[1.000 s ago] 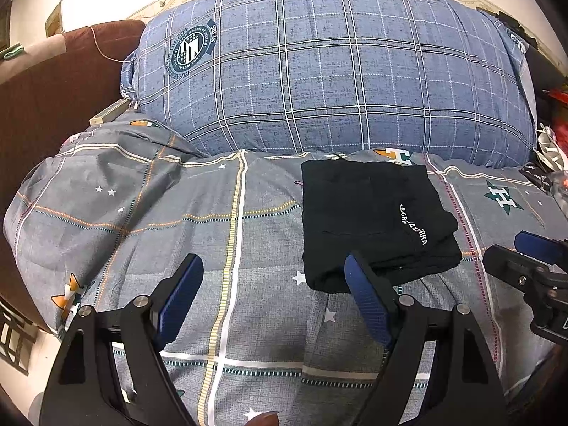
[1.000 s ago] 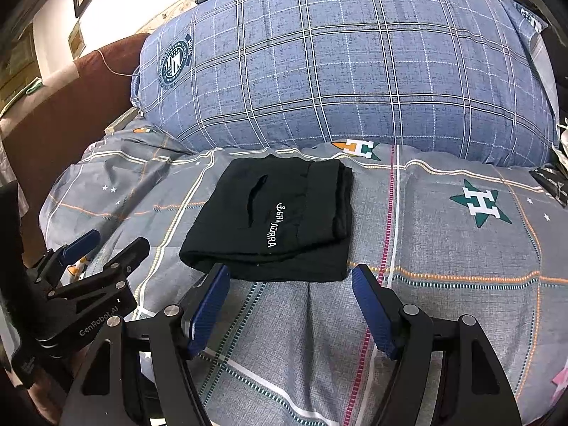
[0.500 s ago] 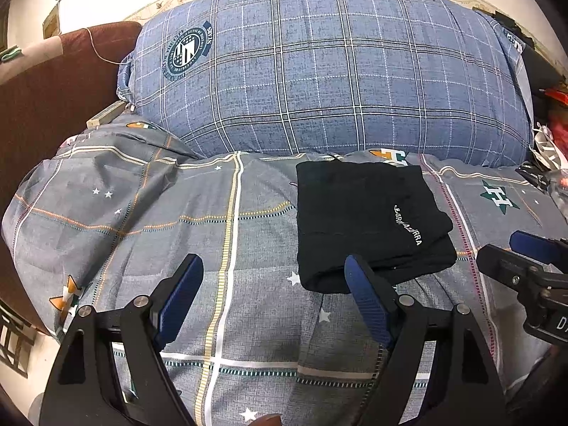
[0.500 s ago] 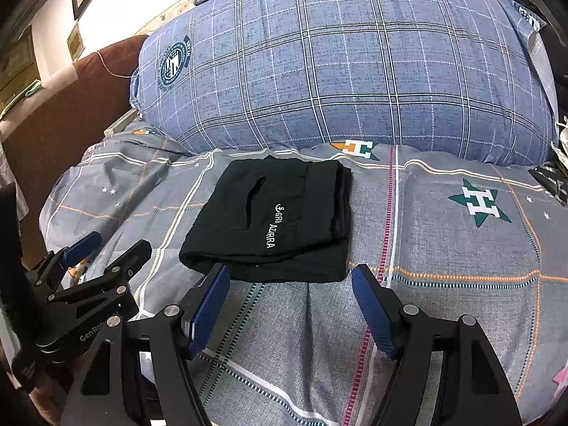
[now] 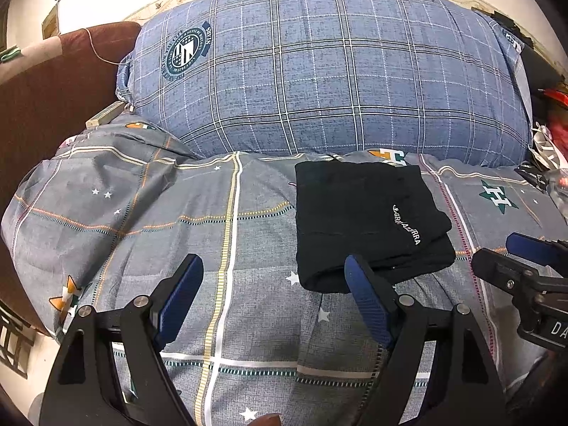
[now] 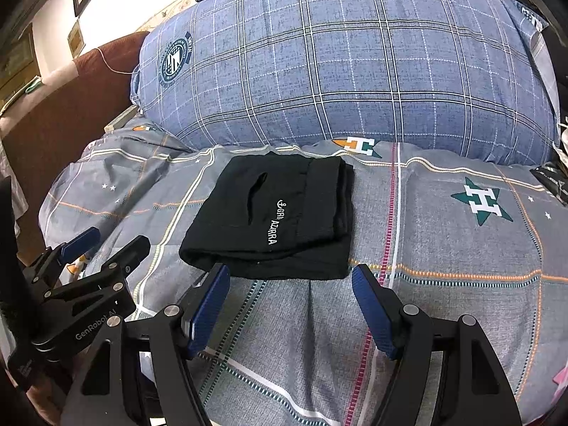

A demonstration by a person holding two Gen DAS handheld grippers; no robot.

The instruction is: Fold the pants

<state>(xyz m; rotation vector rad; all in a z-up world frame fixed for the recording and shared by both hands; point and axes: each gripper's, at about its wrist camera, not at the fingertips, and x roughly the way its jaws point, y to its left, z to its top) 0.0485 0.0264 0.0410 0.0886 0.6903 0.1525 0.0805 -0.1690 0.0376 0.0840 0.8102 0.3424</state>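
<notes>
- Black pants (image 6: 280,220) lie as a compact folded rectangle on the grey patterned bed (image 6: 443,248), just before a large plaid pillow (image 6: 355,60); the folding looks finished.
- The left hand-held gripper (image 5: 273,280) and the right hand-held gripper (image 6: 289,284) hover just short of the near edge, jaws wide, holding nothing, apparently having let go.

Left gripper (image 5: 273,277): jaws wide apart, nothing between blue pads (image 5: 365,301), pointing forward and down. Right gripper (image 6: 289,284): jaws spread nearly as wide, also empty, same downward tilt. Both side by side, apart, not touching. Each visible at edge of other's view: right at far right, left at far left.
</notes>
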